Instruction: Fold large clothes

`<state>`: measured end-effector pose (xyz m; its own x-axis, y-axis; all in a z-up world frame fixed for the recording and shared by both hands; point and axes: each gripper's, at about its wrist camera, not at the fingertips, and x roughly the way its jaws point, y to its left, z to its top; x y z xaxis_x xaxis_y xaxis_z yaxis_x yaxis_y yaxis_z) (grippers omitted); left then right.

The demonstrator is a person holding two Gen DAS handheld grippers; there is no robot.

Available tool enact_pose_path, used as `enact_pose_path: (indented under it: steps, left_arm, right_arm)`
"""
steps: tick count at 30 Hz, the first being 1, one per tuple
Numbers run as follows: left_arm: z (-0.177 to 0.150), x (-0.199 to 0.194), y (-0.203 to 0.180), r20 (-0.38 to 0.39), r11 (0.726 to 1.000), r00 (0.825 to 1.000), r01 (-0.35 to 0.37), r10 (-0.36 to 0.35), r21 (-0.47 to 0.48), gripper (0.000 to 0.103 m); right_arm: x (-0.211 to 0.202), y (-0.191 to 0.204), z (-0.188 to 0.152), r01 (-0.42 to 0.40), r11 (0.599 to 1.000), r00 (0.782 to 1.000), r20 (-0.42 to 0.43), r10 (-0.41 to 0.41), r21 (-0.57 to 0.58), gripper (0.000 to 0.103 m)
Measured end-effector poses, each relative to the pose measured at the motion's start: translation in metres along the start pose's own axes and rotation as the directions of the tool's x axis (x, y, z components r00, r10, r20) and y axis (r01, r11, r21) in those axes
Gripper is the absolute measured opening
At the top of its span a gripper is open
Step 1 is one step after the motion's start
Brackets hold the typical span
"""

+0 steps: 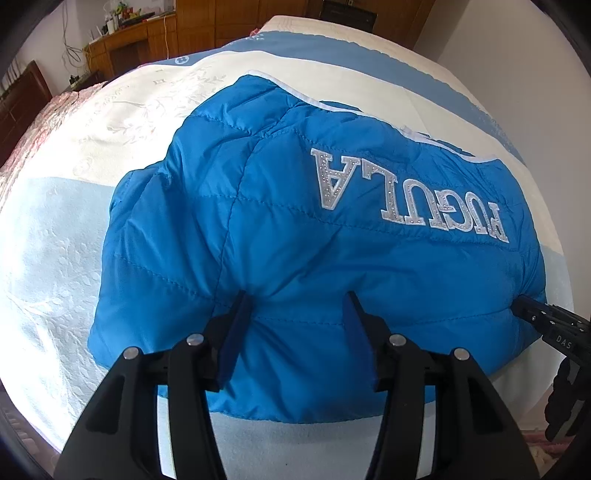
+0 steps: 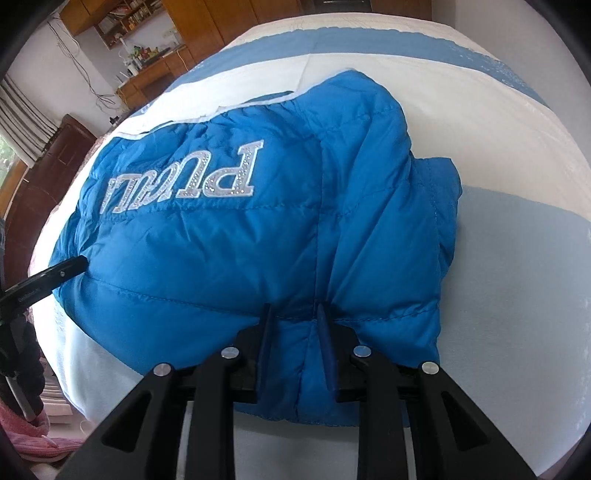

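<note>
A blue quilted puffer jacket with silver letters on its back lies folded on a bed, and also shows in the right wrist view. My left gripper straddles the jacket's near edge with its jaws apart, fabric bulging between the blue pads. My right gripper is shut on a bunched fold of the jacket's near edge. Each gripper shows at the side of the other's view: the right one and the left one, both touching the jacket's near edge.
The bed sheet is white with blue bands. Wooden cabinets and a cluttered desk stand beyond the bed's far left. A pink cloth lies off the bed's near left. A white wall is at the far right.
</note>
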<state>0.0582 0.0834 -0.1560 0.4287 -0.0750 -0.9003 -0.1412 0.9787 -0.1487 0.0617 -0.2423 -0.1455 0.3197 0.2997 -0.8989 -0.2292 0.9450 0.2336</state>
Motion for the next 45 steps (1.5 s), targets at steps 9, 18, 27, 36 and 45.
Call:
enact_pose_path:
  steps: [9,18,27,36,45]
  left_arm:
    - [-0.004,0.004,0.002,0.002,1.0,1.0,-0.005,0.005,0.0,0.053]
    - [-0.003,-0.012,-0.003,-0.013,0.999,0.999,-0.03,0.03,-0.027,0.055]
    - [-0.014,-0.052,0.012,0.022,0.991,0.992,-0.127,0.128,-0.052,0.067]
    - [-0.03,-0.058,0.036,0.002,0.983,0.994,-0.108,0.11,-0.146,0.068]
    - [-0.035,-0.038,0.054,-0.023,0.967,1.0,-0.004,-0.002,-0.255,0.071]
  right_arm:
    - [0.01,0.001,0.0,-0.002,1.0,1.0,-0.013,0.003,0.011,0.024]
    - [0.012,0.001,0.001,-0.001,1.0,1.0,-0.015,0.001,0.008,0.024]
    - [0.012,0.001,0.006,-0.005,1.0,0.999,-0.039,0.005,0.005,0.024]
    - [0.014,0.003,0.011,0.005,1.0,0.998,-0.063,-0.006,-0.017,0.023]
    - [0.016,0.007,0.012,0.013,1.0,0.998,-0.067,-0.014,-0.024,0.023]
